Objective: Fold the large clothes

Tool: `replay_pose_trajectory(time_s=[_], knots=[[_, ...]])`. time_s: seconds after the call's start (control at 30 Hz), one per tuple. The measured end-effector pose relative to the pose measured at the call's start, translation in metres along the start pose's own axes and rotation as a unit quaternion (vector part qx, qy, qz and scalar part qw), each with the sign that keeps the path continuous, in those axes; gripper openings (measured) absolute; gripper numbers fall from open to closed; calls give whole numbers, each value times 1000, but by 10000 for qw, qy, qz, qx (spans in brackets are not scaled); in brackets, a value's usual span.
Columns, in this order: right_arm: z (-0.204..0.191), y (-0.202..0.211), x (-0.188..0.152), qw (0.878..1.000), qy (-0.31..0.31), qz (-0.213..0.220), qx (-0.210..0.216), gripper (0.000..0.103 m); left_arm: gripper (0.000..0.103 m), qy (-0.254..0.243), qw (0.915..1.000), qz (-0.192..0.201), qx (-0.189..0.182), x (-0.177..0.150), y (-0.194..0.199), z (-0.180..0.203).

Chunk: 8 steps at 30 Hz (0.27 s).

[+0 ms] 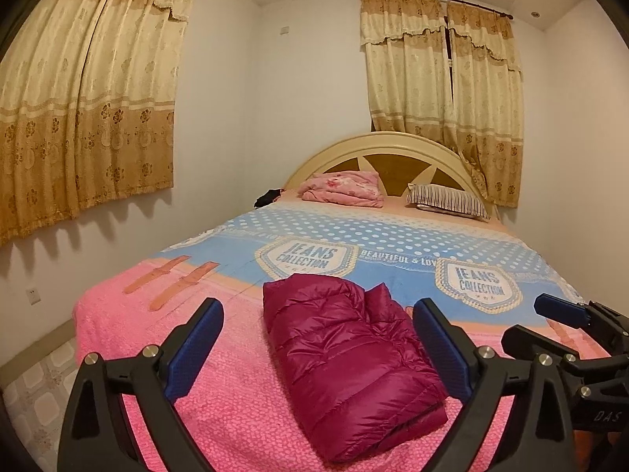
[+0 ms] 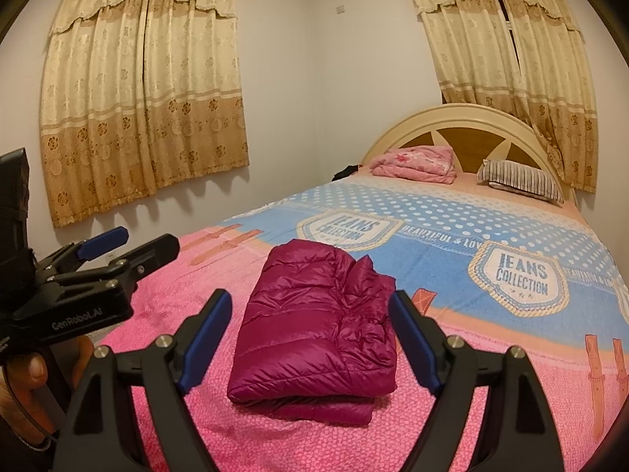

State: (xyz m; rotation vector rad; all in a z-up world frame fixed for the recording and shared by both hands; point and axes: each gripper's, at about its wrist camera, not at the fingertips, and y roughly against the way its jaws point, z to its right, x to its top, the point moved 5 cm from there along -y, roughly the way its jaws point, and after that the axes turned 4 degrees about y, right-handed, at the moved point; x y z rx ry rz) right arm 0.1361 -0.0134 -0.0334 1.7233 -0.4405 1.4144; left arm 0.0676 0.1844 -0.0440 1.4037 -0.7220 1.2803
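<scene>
Nearest you, low in the left wrist view, your left gripper [image 1: 316, 324] stands with its blue pads spread wide, nothing pinched; the jacket shows between the fingers but lies on the bed beyond them, untouched. Your right gripper [image 2: 310, 318] reads the same in the right wrist view: jaws released, empty, the jacket framed in the gap. Each tool also shows in the other's frame, the right one at the right edge of the left view, the left one at left centre of the right view, with your hand [image 2: 27, 369] beneath it.

Surface: a bed spread [image 2: 275, 444] of pink textured fabric at the near end, changing further up the frame to blue with white dots and "JEANS COLLECTION" badges.

The magenta puffer jacket [image 1: 346, 365] lies folded into a compact block on the pink part, centre of both frames. Its long axis runs from the near edge of the bed away toward the headboard, slightly slanted. Shiny quilted shell, stitched panels, creased; layered fold edges face you at the near end, and a bunched, puckered fold sits along its right side.

Further off: a folded pink quilt [image 1: 342, 188] and a striped pillow [image 1: 448, 200] against the arched cream headboard [image 1: 385, 149]. Something dark lies left of the quilt; can't tell what. Beige floral curtains [image 1: 86, 98] hang upper left and upper right on white walls.
</scene>
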Motion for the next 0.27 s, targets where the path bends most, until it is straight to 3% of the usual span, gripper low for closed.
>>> replay_pose_trajectory(time_s=[0.27], knots=[[-1,0,-1,10000,32,-16,6,86,97,-100,9999,-64,17,-4,-2,5]])
